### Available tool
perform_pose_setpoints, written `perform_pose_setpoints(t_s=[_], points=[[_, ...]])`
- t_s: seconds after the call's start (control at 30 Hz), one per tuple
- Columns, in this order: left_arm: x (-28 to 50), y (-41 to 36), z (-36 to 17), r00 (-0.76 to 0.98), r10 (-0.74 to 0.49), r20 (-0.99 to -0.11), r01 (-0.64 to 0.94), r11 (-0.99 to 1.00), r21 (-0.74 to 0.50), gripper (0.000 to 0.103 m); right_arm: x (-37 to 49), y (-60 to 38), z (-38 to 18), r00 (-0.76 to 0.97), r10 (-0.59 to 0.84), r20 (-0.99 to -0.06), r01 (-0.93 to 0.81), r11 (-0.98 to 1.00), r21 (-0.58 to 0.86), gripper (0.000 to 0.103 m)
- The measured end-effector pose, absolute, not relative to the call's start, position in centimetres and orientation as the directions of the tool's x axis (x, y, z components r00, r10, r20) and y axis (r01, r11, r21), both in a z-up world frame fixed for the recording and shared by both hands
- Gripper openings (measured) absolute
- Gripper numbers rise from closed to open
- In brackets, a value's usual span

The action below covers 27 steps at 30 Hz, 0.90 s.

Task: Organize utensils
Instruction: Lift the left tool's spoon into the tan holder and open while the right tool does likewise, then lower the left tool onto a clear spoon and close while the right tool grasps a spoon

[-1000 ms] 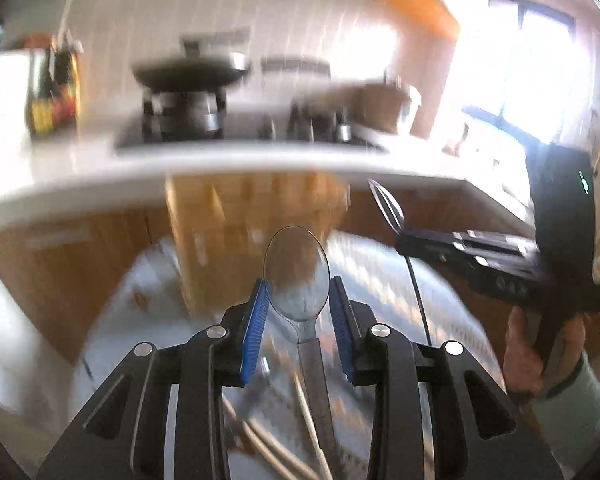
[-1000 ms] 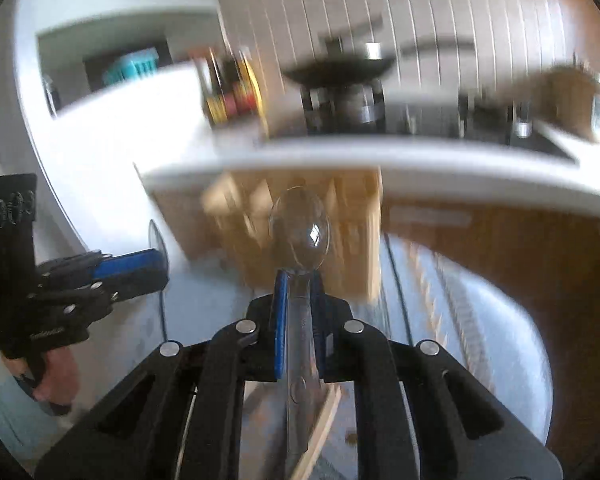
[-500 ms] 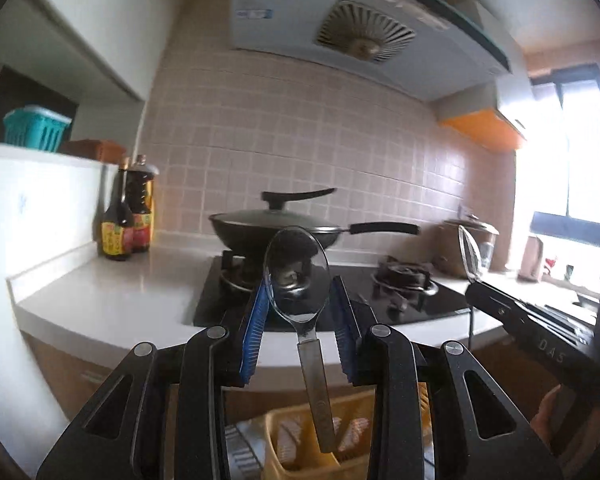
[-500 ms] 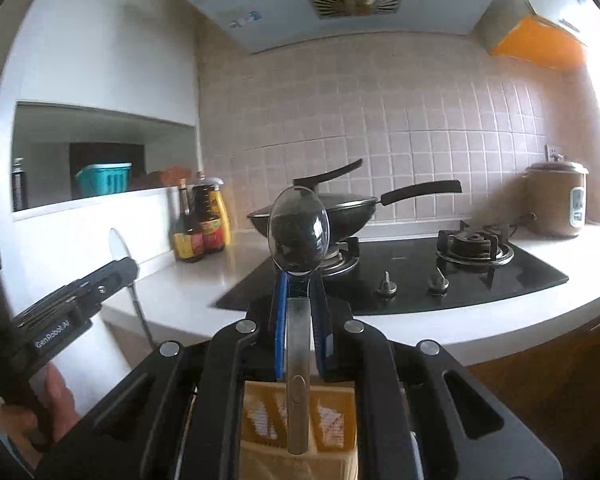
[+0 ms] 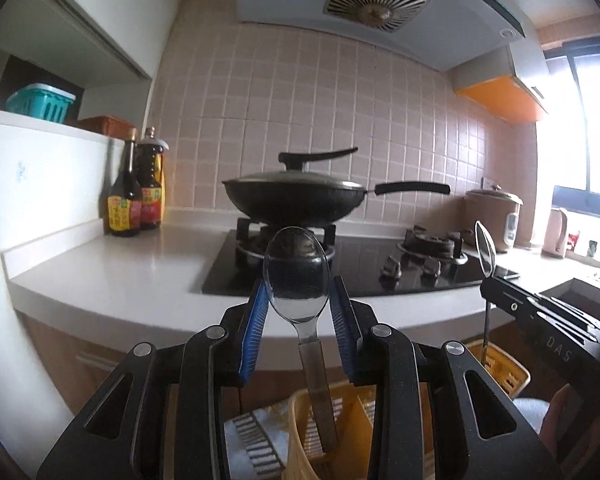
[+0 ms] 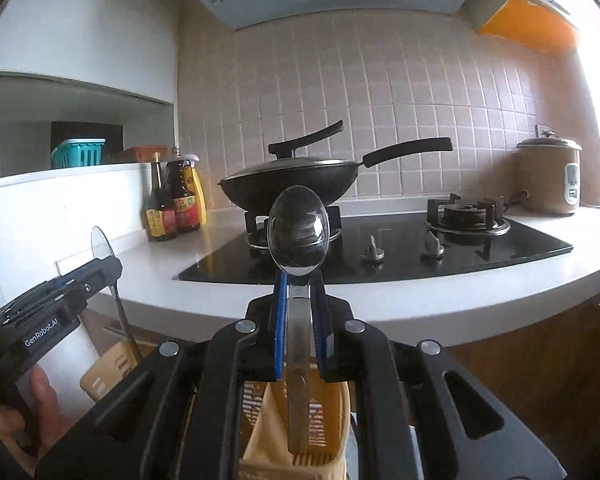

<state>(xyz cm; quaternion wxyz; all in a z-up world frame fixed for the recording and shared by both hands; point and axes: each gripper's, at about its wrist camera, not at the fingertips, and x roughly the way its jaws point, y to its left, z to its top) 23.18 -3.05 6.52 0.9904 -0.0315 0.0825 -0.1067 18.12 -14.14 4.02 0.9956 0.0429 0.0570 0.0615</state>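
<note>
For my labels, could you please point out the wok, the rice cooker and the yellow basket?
wok (image 5: pixel 296 200): left wrist view, front of bowl.
rice cooker (image 6: pixel 548 178): right wrist view, body.
yellow basket (image 6: pixel 260 436): right wrist view, left wall.
</note>
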Motion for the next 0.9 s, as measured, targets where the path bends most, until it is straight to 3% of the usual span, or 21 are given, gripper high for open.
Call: perform_pose_setpoints(t_s=[0.07,0.17,0.23,0.3,0.63,0.9], points=[[22.9,-2.8,6.3,0.956,-0.235,-0.175,0.222,0.971,-0.090,0.032,17.6,-14.2,3.9,0.986,0.122,-0.114,-0.112,0.989,0.094,0.011],[22.0,-2.2,6.4,0.950,-0.251,-0.186,0.236,0.967,-0.099,0.044,16.6,-14.6,3.9,0.980,0.142,-0.140,-0.126,0.985,0.119,0.011],[21.4,-1.8,6.7,0.947,-0.259,-0.191,0.244,0.965,-0.099,0.046,15.9,-14.9,3.9,0.974,0.159,-0.159,-0.138,0.981,0.139,0.026],[20.6,-1.6,7.0,0.941,-0.271,-0.202,0.256,0.962,-0.098,0.046,15.0,-15.2,4.0,0.974,0.154,-0.168,-0.131,0.981,0.145,0.032],[15.1,-0.3,8.6,0.932,-0.300,-0.205,0.292,0.954,-0.069,0.047,9.9,-15.4,5.1,0.962,0.145,-0.233,-0.119,0.985,0.123,0.032],[11.5,-1.1,9.3,0.859,-0.409,-0.309,0.424,0.905,-0.019,0.047,6.6,-15.4,5.6,0.917,0.163,-0.364,-0.116,0.982,0.148,0.032]])
